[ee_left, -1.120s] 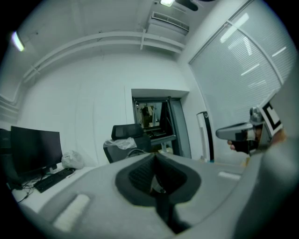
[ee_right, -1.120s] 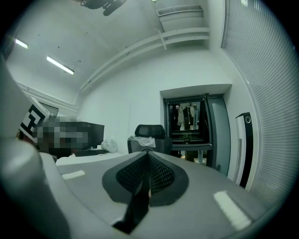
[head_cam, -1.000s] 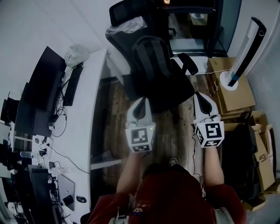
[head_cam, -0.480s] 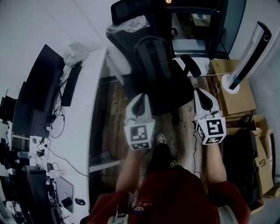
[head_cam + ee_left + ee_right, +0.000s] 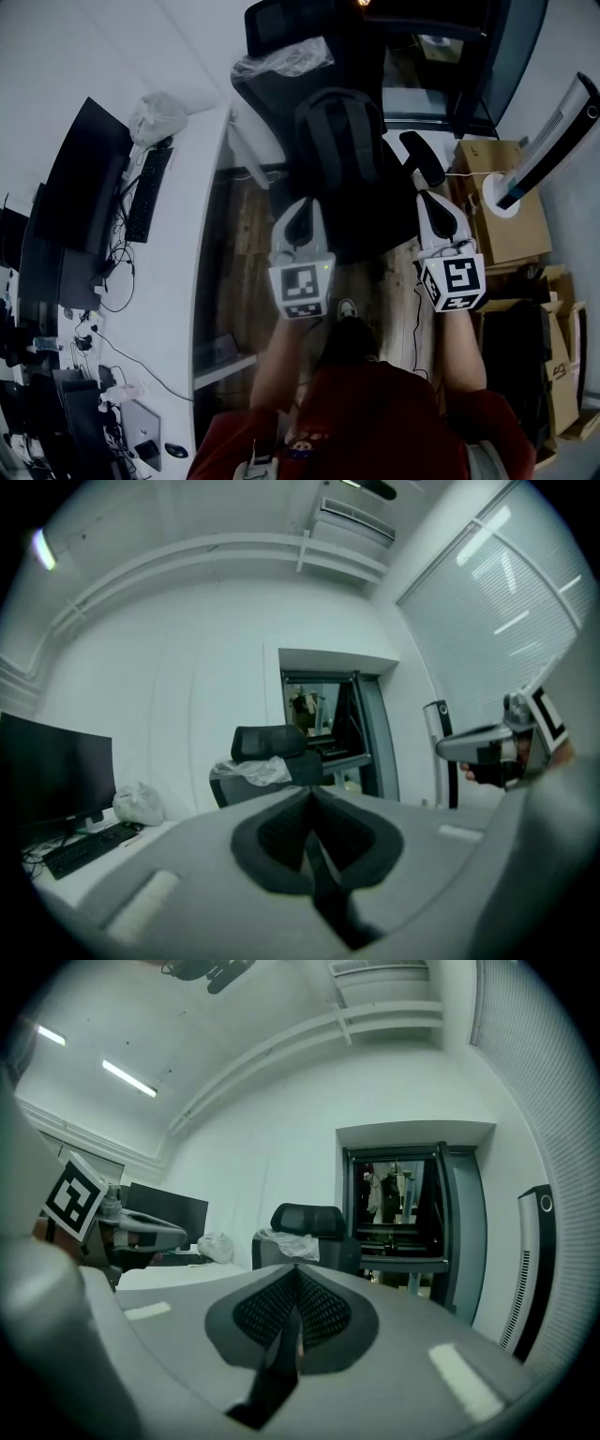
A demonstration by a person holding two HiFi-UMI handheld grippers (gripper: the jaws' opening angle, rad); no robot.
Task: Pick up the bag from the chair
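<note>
**Head view.** A black backpack (image 5: 342, 141) stands upright on a black office chair (image 5: 384, 225), against its backrest. The left tool (image 5: 301, 208) and right tool (image 5: 435, 208) point toward the chair from the near side. Both are apart from the backpack. The left tool is by the seat's front corner, and the right tool is just short of the armrest (image 5: 421, 157). Each tool carries a marker cube (image 5: 302, 290) printed with a black-and-white square pattern. At left, a white desk (image 5: 192, 253) bears a monitor (image 5: 84, 164), a keyboard (image 5: 146, 192) and a white plastic bag (image 5: 159, 116). Behind the office chair stands a second chair (image 5: 281, 23) draped in clear film. At right are cardboard cartons (image 5: 502, 202) and a tower fan (image 5: 553, 136). Print on one carton is too small to read.

**Left gripper view.** The left tool (image 5: 308, 797) has its jaws pressed together with nothing between them. Beyond them are the monitor (image 5: 52, 761), the plastic bag (image 5: 139, 803), the second chair (image 5: 267, 747) and a dark doorway (image 5: 328, 724). The right tool (image 5: 492, 747) shows at the right edge.

**Right gripper view.** The right tool (image 5: 295, 1277) likewise has its jaws closed on nothing. Ahead are the second chair (image 5: 307, 1218), the doorway (image 5: 398, 1208) and the tower fan (image 5: 532, 1269). The left tool's marker cube (image 5: 75, 1194) shows at left.
</note>
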